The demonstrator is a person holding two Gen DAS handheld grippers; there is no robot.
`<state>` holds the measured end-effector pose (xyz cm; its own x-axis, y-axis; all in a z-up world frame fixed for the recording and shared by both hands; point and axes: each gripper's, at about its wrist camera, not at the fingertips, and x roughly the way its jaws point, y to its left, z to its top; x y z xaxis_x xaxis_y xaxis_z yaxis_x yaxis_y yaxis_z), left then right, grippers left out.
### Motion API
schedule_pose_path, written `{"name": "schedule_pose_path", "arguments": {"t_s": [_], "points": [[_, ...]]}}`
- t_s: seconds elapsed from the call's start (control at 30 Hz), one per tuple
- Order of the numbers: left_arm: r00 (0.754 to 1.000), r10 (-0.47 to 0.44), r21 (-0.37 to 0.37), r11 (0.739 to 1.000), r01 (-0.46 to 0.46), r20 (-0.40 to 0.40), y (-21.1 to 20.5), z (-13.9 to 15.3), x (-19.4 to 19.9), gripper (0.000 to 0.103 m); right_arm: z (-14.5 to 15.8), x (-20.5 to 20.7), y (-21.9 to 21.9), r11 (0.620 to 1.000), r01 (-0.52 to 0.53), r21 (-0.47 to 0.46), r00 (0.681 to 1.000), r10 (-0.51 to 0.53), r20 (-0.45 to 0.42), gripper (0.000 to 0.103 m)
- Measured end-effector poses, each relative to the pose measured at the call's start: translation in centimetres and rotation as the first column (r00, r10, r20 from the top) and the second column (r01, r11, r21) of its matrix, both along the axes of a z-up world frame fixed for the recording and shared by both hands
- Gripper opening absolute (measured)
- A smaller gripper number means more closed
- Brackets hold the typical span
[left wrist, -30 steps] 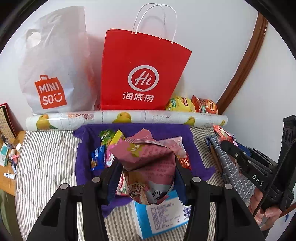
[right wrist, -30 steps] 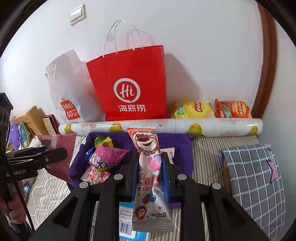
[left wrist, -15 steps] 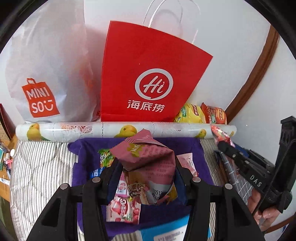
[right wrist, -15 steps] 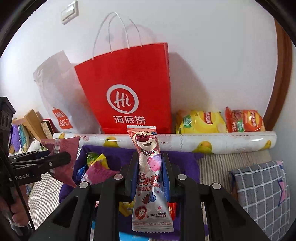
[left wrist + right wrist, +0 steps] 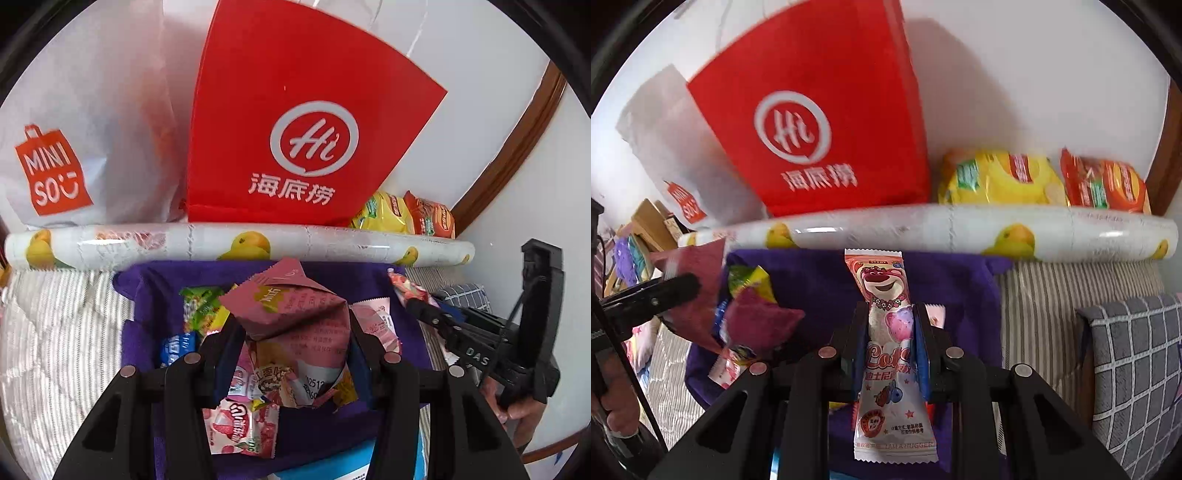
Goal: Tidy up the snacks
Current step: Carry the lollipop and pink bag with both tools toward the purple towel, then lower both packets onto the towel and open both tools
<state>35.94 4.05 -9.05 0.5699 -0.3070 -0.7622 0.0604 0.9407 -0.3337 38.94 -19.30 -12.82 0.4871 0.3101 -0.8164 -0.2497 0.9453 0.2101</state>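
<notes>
My left gripper (image 5: 291, 325) is shut on a crumpled dark pink snack packet (image 5: 295, 314), held above a purple cloth (image 5: 147, 291) strewn with several small snack packets (image 5: 242, 428). My right gripper (image 5: 891, 314) is shut on a long pink bear-print candy packet (image 5: 886, 332), held upright over the same purple cloth (image 5: 812, 273). A red paper bag (image 5: 295, 122) stands close ahead by the wall; it also shows in the right wrist view (image 5: 820, 122). The right gripper shows at the right of the left wrist view (image 5: 421, 306), and the left gripper at the left of the right wrist view (image 5: 687, 284).
A white Miniso plastic bag (image 5: 74, 129) stands left of the red bag. A fruit-print roll (image 5: 236, 245) lies across in front of both bags. Yellow (image 5: 997, 177) and orange (image 5: 1104, 184) chip bags sit behind it at right. A grey checked cushion (image 5: 1137, 369) lies right, on striped bedding (image 5: 55, 325).
Both grippers have moved forward toward the red bag with their packets still held; the bag and roll now look larger and closer.
</notes>
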Motion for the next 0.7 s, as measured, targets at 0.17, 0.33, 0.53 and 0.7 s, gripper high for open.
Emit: {"name": "schedule_pose_path", "arguments": {"t_s": [0.17,0.33,0.53,0.7], "points": [[0.999,-0.038,-0.048,0.998,0.037,-0.03,-0.6,-0.9,0.3,0.049,-1.5,0.6,0.1,1.0,-0.008,-0.02,0.998,0.006,-0.056,0.023],[0.996,-0.069,-0.046,0.997,0.067,-0.048,-2.0,-1.8,0.6,0.049,-2.4,0.8,0.5,0.999,-0.015,-0.046,0.997,0.011,-0.077,0.023],[0.994,-0.086,-0.039,0.996,0.084,-0.071,-2.8,-2.7,0.9,0.049,-2.8,1.0,0.6,0.997,-0.007,-0.073,0.997,0.001,-0.079,0.025],[0.993,-0.087,-0.027,0.996,0.085,-0.08,-2.9,-3.0,0.9,0.049,-3.1,1.0,1.0,0.995,-0.01,-0.095,0.997,0.003,-0.075,0.026]]}}
